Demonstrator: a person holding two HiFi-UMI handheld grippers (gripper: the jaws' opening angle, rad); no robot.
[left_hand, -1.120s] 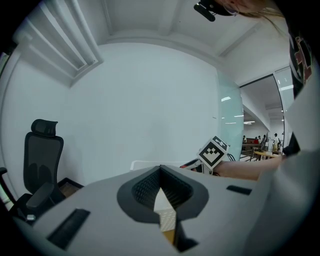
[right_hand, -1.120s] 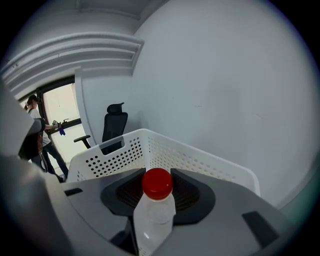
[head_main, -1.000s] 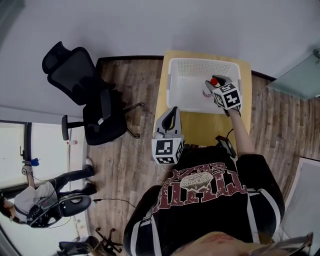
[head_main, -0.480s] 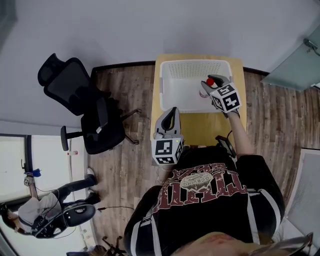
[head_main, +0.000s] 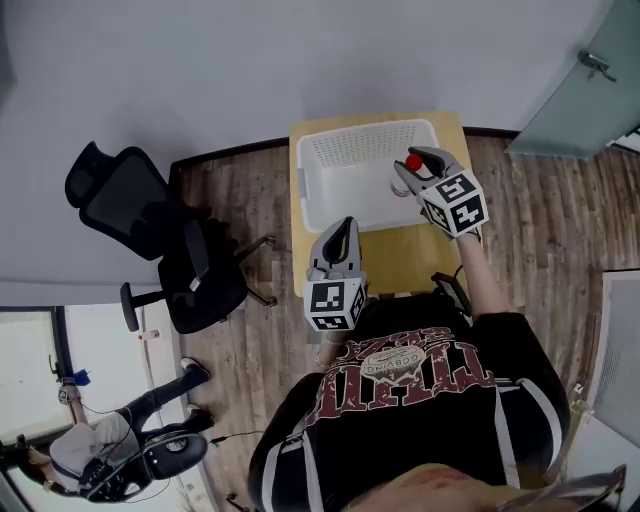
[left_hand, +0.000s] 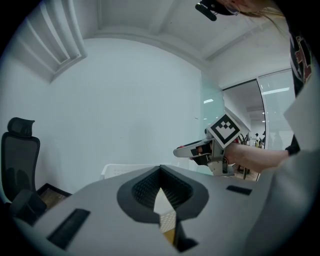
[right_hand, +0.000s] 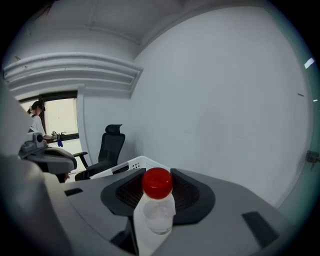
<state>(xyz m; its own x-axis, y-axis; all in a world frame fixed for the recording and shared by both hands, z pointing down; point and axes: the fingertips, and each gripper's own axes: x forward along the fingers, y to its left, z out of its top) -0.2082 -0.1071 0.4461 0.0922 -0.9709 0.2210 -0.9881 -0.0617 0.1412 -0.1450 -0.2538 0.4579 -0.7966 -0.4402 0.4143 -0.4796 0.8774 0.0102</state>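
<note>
Clamping a clear, red-capped plastic bottle (right_hand: 156, 210) in the right gripper (head_main: 405, 172), up over the white perforated plastic basket (head_main: 330, 150) on the yellow wooden counter (head_main: 400, 250); left gripper (head_main: 340, 228) closed on nothing, by the counter's near edge.

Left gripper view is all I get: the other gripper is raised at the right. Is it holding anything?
Observer: Yes. The right gripper view shows the right gripper shut on a clear bottle with a red cap.
Operator: Where is it relative to the basket?
Observer: In the head view it hangs above the right part of the white basket.
Operator: And my gripper?
Observer: The head view shows the left gripper over the near left part of the yellow table, tips pointing at the basket's near wall.
</note>
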